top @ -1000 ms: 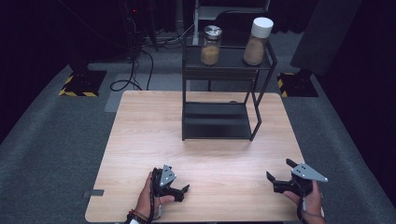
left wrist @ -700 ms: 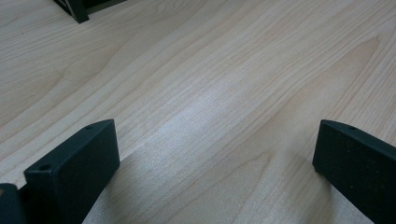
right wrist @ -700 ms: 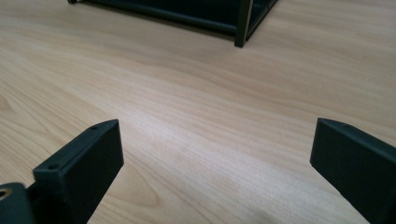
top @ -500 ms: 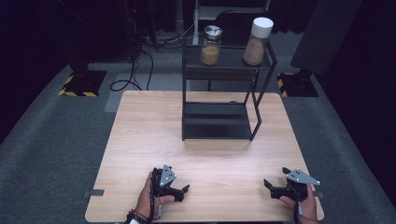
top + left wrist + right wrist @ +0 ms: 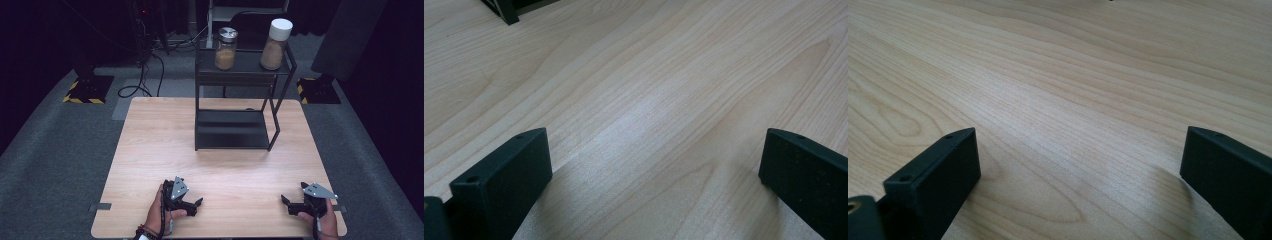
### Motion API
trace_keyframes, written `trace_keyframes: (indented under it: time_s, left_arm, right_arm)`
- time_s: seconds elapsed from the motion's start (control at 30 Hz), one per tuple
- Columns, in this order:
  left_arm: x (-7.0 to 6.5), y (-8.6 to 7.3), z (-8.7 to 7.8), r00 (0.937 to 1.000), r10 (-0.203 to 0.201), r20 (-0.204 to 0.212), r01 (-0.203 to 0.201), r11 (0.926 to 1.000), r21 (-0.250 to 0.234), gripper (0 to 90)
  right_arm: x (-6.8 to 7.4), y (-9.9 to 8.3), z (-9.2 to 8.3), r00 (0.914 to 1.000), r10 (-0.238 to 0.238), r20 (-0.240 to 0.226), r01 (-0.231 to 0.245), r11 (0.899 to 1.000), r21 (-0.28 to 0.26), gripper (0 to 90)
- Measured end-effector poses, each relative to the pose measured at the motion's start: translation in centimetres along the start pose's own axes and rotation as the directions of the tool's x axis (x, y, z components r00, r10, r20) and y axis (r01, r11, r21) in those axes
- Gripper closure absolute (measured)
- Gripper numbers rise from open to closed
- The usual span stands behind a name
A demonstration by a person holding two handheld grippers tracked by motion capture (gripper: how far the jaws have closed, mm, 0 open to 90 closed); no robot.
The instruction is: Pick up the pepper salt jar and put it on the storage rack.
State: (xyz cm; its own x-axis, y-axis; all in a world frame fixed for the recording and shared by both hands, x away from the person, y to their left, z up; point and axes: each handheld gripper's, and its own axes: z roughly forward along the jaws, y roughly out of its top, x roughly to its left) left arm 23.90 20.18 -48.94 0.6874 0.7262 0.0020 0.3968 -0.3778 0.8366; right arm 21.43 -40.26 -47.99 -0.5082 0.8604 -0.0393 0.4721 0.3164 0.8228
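The left gripper (image 5: pixel 196 204) rests low at the near edge of the tabletop (image 5: pixel 160 150), left of the middle, its jaws spread wide over bare wood and holding nothing. The right gripper (image 5: pixel 288 202) sits near the near right corner, likewise wide open and empty.

The things nearest to hand are well apart from both: a black two-tier metal rack (image 5: pixel 235 127) stands toward the far edge, a little right of centre, and on its upper shelf stand a metal-lidded glass jar (image 5: pixel 225 49) at the left and a taller white-capped jar (image 5: pixel 275 44) at the right, both partly filled with something tan and grainy.

What could go wrong, as I judge it: the jars stand high on a narrow shelf, so a reach that comes in low may knock the rack's front posts or the shelf edge and rock them. Glass is smooth, and a grip taken too near the lid could let a jar slip or tip (the taller one looks the more top-heavy). The two jars stand fairly near one another, so wide jaws closing on one might nudge its neighbour toward the shelf's edge.

Count: two grippers, one rack, two jars, one table.
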Motion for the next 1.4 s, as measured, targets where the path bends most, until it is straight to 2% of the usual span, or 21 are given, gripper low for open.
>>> trace_keyframes:
  time_s: [0.13, 1.4]
  left_arm:
    - [-0.01, 0.0, 0.0, 1.0, 0.0, 0.0, 0.0, 1.0, 0.0, 0.4]
    - [-0.04, 0.03, 0.03, 1.0, -0.001, -0.004, 0.001, 1.0, 0.0, 0.4]
  right_arm:
    - [-0.2, -0.15, 0.2, 0.9997, 0.026, 0.001, -0.026, 1.0, -0.004, 1.0]
    - [-0.21, -0.15, 0.23, 0.9997, 0.025, -0.001, -0.025, 1.0, -0.004, 0.8]
